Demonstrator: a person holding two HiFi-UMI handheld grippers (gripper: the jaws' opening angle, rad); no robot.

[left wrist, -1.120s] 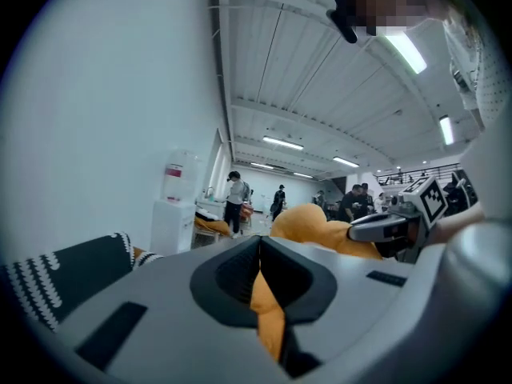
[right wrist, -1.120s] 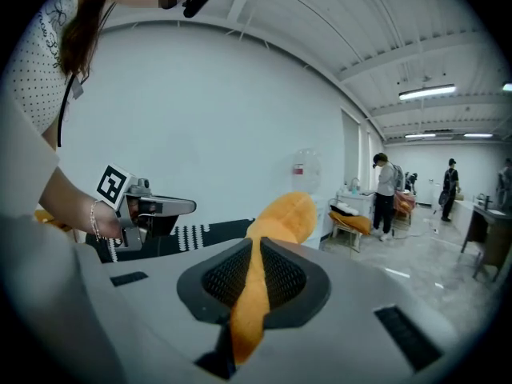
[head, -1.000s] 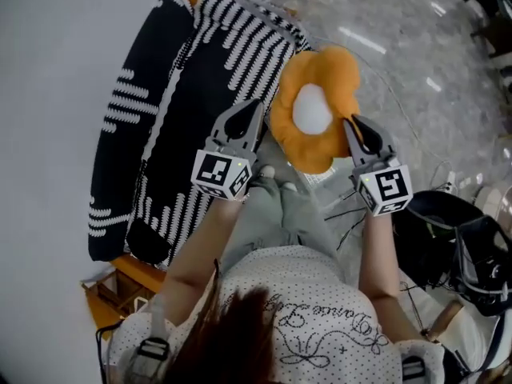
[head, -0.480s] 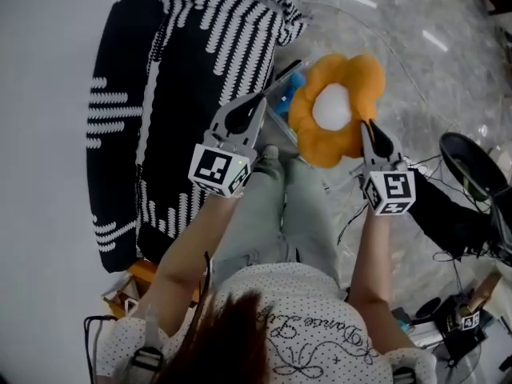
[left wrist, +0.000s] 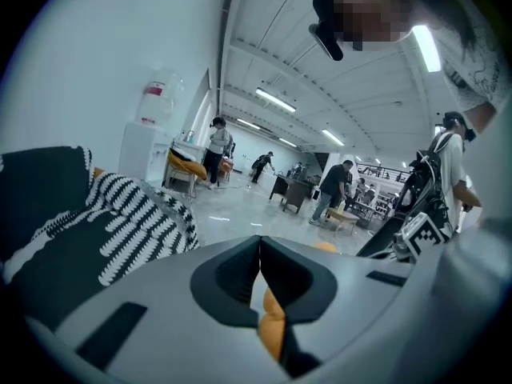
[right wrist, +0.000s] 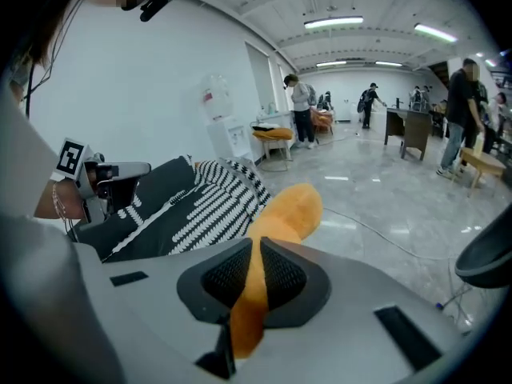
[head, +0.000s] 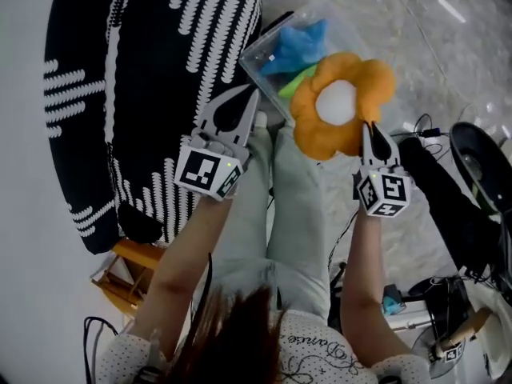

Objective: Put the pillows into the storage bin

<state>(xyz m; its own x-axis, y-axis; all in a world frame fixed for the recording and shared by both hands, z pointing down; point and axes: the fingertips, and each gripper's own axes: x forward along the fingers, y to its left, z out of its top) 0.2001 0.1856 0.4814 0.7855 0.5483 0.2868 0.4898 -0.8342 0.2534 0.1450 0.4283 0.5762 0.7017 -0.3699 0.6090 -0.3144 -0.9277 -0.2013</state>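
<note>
One orange flower-shaped plush pillow (head: pixel 320 138) pinched in the right gripper (head: pixel 373 128) over the single clear plastic storage bin (head: pixel 264 50), left gripper (head: pixel 255 94) pressed together by its left rim, two black-and-white striped pillows (head: pixel 188 62) further left.

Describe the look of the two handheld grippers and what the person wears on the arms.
The left gripper and right gripper are grey shells tapering to points, with black ridged pads. Each bears a white cube with black square markers. The white dotted top has short sleeves.

Cables (head: pixel 418 125) on marble floor (head: pixel 400 30)
</note>
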